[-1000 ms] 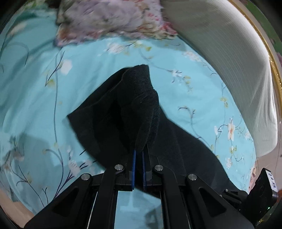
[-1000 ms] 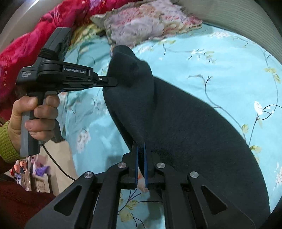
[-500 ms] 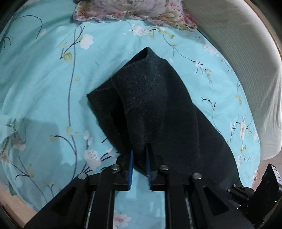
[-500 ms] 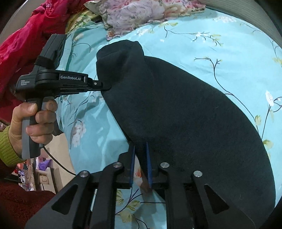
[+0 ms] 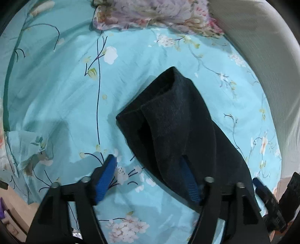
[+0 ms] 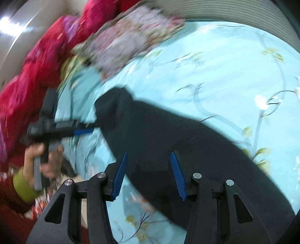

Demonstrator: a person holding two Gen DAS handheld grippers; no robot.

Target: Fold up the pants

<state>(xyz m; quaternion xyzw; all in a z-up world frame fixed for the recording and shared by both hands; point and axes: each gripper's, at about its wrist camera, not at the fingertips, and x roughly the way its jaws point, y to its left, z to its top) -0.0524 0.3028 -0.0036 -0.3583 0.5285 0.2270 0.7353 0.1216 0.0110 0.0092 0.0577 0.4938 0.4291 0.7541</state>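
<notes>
Pants [image 5: 180,120] on bedsheet [image 5: 56,93], before pillow [image 5: 153,13].

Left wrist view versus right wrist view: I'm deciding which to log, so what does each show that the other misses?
Only the left wrist view shows the folded layers at the end of the pants, crisply. Only the right wrist view, blurred, shows the hand holding the left gripper and a red blanket. Both show the dark pants lying on the turquoise floral sheet, the floral pillow, and open jaws.
</notes>
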